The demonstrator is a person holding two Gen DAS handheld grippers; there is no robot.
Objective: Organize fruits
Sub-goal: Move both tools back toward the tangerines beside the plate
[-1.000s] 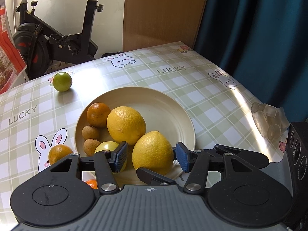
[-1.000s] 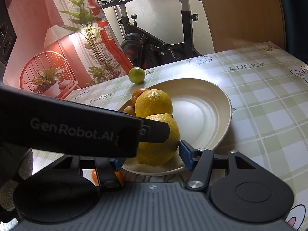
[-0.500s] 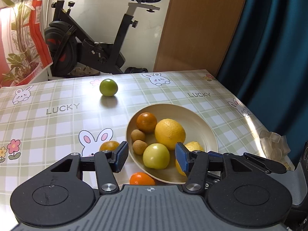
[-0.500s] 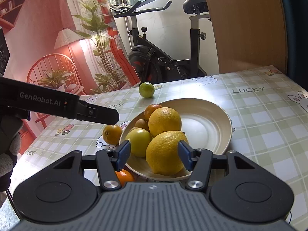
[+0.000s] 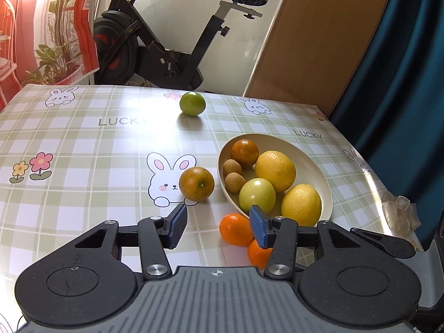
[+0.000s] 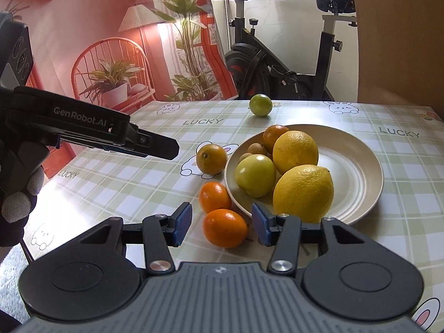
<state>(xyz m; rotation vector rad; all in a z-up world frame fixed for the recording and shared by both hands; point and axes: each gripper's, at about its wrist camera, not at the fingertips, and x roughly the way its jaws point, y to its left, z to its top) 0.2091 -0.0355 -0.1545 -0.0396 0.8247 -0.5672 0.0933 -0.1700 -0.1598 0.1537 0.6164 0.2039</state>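
Note:
A cream plate (image 5: 319, 163) (image 6: 360, 166) holds two lemons, a yellow-green fruit, an orange and two small brown fruits. Beside its near rim lie two mandarins (image 5: 236, 229) (image 6: 215, 197). A greenish orange (image 5: 196, 183) (image 6: 211, 158) sits left of the plate, and a green fruit (image 5: 192, 103) (image 6: 260, 105) lies farther back. My left gripper (image 5: 217, 229) (image 6: 166, 149) hovers over the table left of the plate, jaws closing, holding nothing. My right gripper (image 6: 222, 226) is closing too. The nearer mandarin (image 6: 224, 227) shows in its gap, and the pads stand clear of it.
The checked tablecloth (image 5: 83, 152) ends at a far edge with an exercise bike (image 5: 166, 41) behind it. Crumpled clear plastic (image 5: 399, 213) lies at the right edge by a teal curtain. A gloved hand (image 6: 19, 194) holds the left gripper.
The left view has swung left, so the plate now sits to the right and the mandarins show. The left gripper has cleared the right view's centre. Both pairs of jaws have narrowed.

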